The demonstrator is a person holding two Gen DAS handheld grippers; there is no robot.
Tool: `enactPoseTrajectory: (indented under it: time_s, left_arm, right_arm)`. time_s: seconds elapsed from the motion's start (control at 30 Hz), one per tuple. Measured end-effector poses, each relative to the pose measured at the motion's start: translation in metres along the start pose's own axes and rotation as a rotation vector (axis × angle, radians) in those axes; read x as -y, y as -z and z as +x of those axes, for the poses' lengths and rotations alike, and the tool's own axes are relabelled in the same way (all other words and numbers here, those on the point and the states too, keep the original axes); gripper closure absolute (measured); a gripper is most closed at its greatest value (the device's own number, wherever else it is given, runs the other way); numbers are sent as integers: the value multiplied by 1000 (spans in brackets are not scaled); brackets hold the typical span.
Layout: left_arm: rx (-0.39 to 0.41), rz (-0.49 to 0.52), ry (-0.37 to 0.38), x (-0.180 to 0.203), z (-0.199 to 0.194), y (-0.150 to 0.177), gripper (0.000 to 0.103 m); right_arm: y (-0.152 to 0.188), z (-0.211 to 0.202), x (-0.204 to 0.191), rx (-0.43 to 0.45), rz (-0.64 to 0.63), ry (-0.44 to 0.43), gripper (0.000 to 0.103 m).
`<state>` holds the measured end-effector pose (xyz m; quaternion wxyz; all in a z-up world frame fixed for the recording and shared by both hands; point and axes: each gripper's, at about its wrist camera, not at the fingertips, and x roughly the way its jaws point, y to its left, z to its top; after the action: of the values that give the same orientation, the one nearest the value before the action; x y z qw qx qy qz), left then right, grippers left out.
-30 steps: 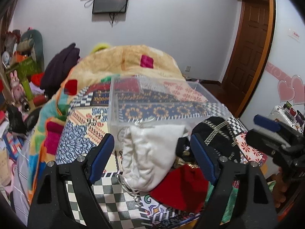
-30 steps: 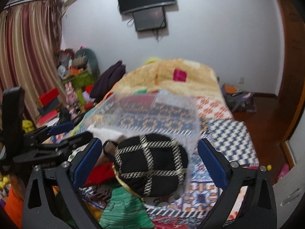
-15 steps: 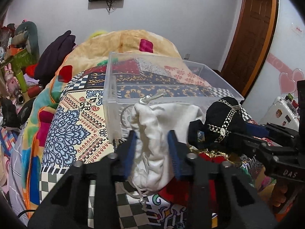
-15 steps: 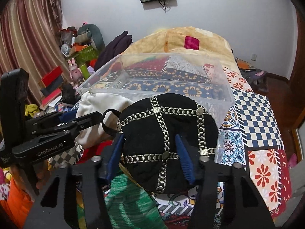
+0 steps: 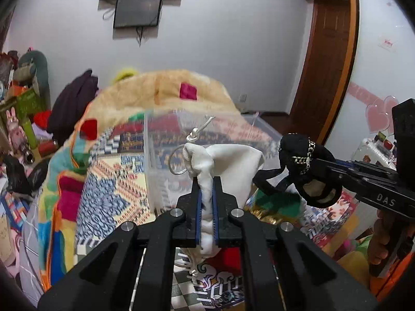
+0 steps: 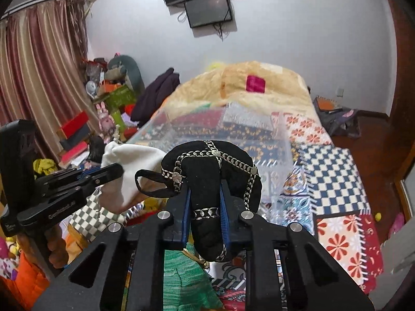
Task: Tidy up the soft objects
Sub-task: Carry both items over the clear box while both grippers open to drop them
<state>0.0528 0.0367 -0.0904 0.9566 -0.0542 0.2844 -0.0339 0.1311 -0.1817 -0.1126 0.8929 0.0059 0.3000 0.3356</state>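
1. Both grippers, spread wide earlier, now clench lifted items: left gripper (image 5: 206, 202) pinches the white pouch (image 5: 228, 165), right gripper (image 6: 205, 207) the black cap (image 6: 210, 165).
2. Carry each over the clear bin (image 6: 228, 129) on the bed before releasing.

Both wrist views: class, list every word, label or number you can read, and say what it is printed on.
"DAS": on the right gripper body, left wrist view.
Left gripper body, right wrist view: white lettering, too blurred to read.
White wall sign by the door: too small to read.
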Motion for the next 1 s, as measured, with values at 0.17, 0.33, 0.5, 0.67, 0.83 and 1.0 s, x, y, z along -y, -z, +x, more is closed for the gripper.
enactPoseTrajectory:
  time_s: [0.17,0.33,0.5,0.67,0.83,1.0]
  left_arm:
    - [68,0,-20,-1,-19,-16,97]
    - [93,-14,-33,-7,-19,-33,97]
    - [95,-35,-42,-17,-2,-54,97]
    - [69,-37,-66,-20,27,-68,97]
    - [7,-66,-73,-27,57,-69,97]
    - [-71,-98,-75,-36,88,-65,97]
  right_arm:
    - [-11,-20,3,70,12,16,86]
    - [-29,-27,7,120,8,53,86]
    - [-46,-20,12,145,5,86,86]
    - [-62,2,16,139,13,95,85]
    - [-64,30,23,94,35,98,85]
    - [-56,58,24,11,37,106,85]
